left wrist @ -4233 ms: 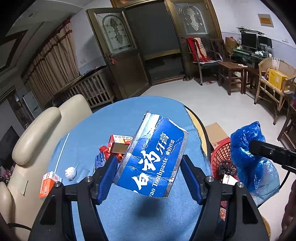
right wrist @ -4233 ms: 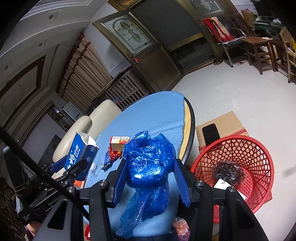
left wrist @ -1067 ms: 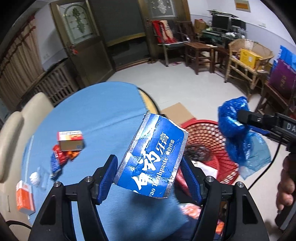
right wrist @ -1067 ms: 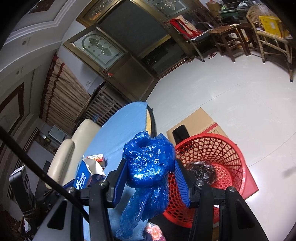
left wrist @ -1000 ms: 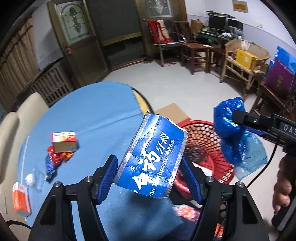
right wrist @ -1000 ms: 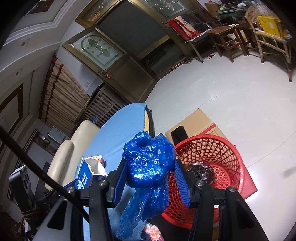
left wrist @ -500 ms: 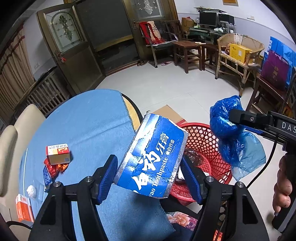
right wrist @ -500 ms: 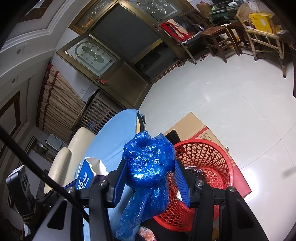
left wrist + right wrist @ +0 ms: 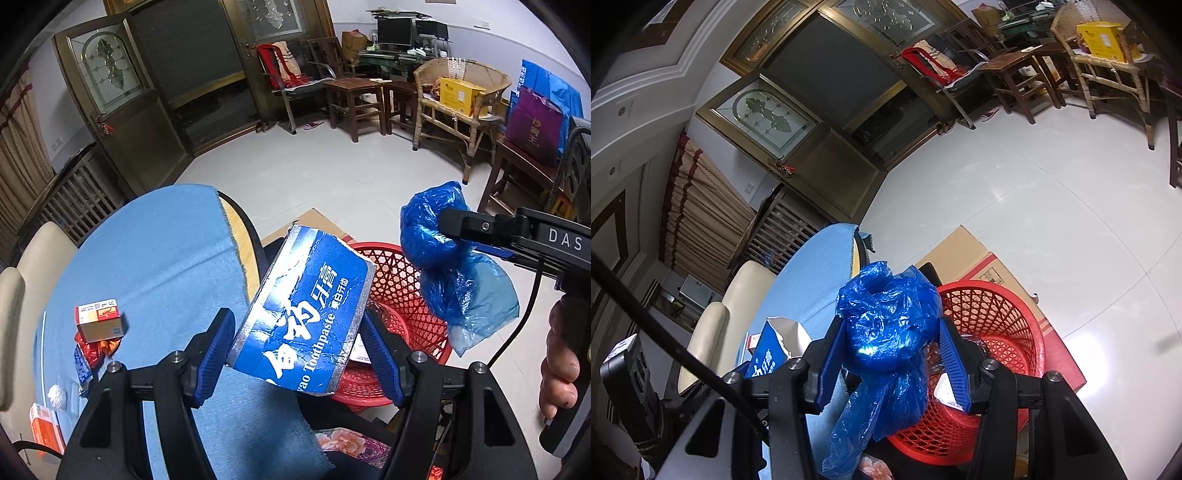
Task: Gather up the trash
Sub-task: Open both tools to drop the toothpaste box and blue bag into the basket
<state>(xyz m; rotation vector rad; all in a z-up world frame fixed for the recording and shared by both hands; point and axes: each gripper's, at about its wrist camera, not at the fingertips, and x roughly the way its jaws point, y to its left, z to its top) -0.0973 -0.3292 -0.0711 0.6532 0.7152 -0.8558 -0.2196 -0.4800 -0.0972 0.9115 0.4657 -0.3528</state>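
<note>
My left gripper [image 9: 297, 354] is shut on a blue toothpaste box [image 9: 306, 317], held tilted in the air past the table's edge, in front of a red mesh basket [image 9: 402, 273] on the floor. My right gripper [image 9: 890, 354] is shut on a crumpled blue plastic bag [image 9: 886, 332] whose tail hangs down, beside and above the same red basket [image 9: 997, 332]. In the left wrist view that blue bag [image 9: 436, 236] hangs right of the basket. In the right wrist view the toothpaste box [image 9: 772, 354] shows at lower left. The basket holds a dark bag and some paper.
A round table with a blue cloth [image 9: 155, 258] carries a small orange box [image 9: 98, 319], red wrappers [image 9: 94, 347], a white wad and another orange box [image 9: 44, 432]. Flat cardboard [image 9: 975, 254] lies under the basket. A cream chair [image 9: 727, 317] stands behind the table; wooden furniture lines the far wall.
Both grippers have drifted sideways away from the table toward the basket, which now sits more centrally in both views. Their grips on the box and the bag are unchanged.
</note>
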